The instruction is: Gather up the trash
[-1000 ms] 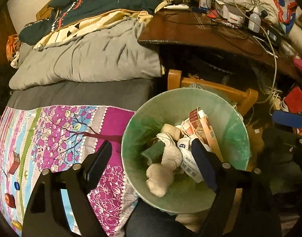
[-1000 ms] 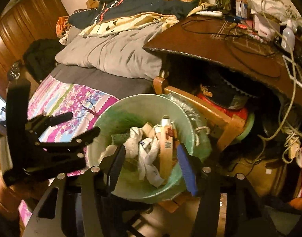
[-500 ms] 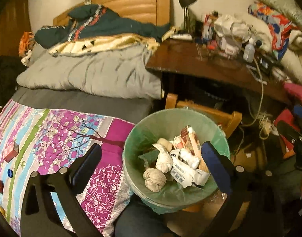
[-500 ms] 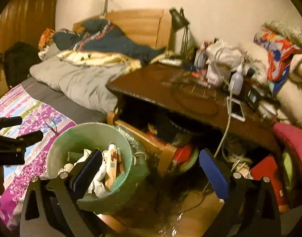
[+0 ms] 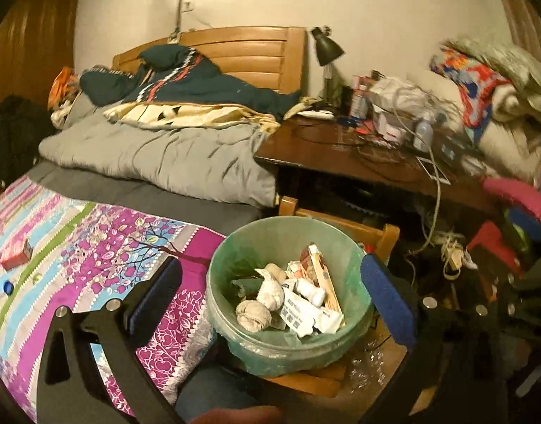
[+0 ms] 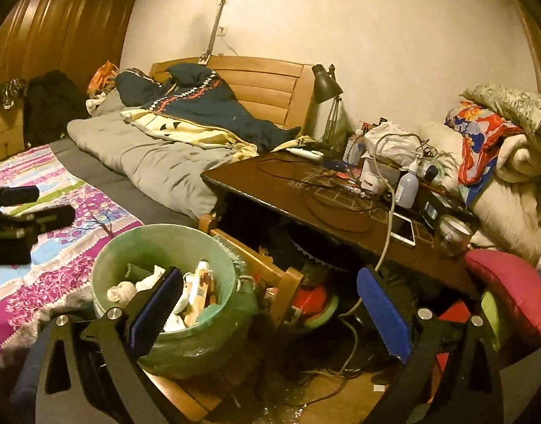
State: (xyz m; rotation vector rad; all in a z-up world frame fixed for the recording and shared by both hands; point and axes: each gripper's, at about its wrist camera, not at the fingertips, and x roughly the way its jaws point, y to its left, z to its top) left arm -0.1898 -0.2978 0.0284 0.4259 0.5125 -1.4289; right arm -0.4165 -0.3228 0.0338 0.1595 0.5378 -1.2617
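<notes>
While both claws gape wide and empty, the trash bin (image 5: pixel 235 265) sits on a wooden chair (image 5: pixel 383 238). Patterned bedspread (image 5: pixel 76 247) left, cluttered desk (image 6: pixel 270 180) right.

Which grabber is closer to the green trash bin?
Left. The left gripper frames the green trash bin directly between its open fingers. The right gripper points past it, with the bin off to its left.

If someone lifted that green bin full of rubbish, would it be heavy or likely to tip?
Probably light: the green bin holds mostly crumpled paper and wrappers. Its thin liner would likely crinkle and slip under a grip. It looks perched on a wooden chair, so a sideways push might tip it.
</notes>
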